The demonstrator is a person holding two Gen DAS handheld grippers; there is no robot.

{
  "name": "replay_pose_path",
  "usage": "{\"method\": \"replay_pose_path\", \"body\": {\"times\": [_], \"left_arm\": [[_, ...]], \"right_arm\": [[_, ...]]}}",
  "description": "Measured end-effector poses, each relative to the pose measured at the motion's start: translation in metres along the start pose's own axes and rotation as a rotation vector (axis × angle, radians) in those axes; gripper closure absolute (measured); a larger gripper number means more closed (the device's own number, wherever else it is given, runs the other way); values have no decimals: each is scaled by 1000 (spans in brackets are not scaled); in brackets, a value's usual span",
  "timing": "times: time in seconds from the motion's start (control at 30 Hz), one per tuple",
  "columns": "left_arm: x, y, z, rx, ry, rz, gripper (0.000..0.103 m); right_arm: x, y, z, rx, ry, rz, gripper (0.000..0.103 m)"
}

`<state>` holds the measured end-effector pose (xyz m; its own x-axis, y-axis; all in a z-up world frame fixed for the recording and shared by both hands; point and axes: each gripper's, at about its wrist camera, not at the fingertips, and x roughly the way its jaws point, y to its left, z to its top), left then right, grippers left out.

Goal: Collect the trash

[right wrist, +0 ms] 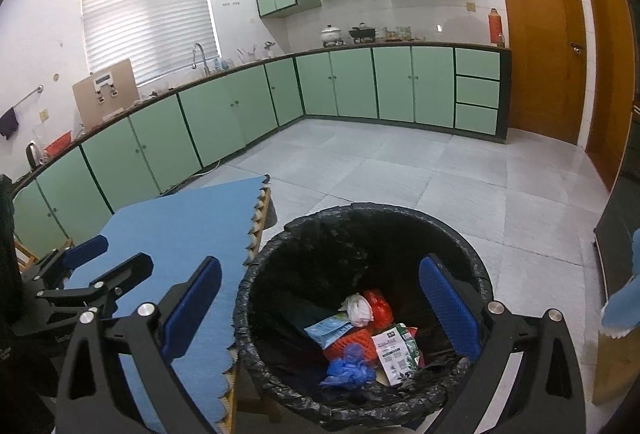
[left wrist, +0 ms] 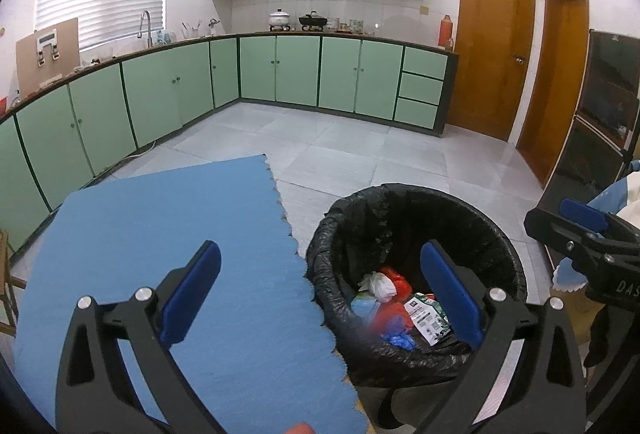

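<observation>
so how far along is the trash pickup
Looks nearly done. Several bits of trash already lie in the black-lined bin. Nothing is in hand: the left tool and right tool are both open and empty. The visible part of the blue mat shows almost nothing left to collect.

A blue foam mat (left wrist: 168,254) fills the lower left of the frame. Green cabinets (left wrist: 300,70) run across the middle, under a counter with a white pot (left wrist: 279,19). Two wooden doors (left wrist: 496,54) stand at the right.
</observation>
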<state>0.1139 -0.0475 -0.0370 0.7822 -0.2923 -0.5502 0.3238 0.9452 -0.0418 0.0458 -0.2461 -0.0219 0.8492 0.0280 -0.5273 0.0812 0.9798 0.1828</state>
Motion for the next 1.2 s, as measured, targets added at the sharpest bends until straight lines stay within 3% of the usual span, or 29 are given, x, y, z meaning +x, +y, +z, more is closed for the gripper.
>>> {"method": "replay_pose_path", "body": {"times": [1.2], "left_arm": [[-13, 5, 2, 9, -9, 41, 6]], "right_arm": [[3, 14, -1, -33, 22, -3, 6]]}}
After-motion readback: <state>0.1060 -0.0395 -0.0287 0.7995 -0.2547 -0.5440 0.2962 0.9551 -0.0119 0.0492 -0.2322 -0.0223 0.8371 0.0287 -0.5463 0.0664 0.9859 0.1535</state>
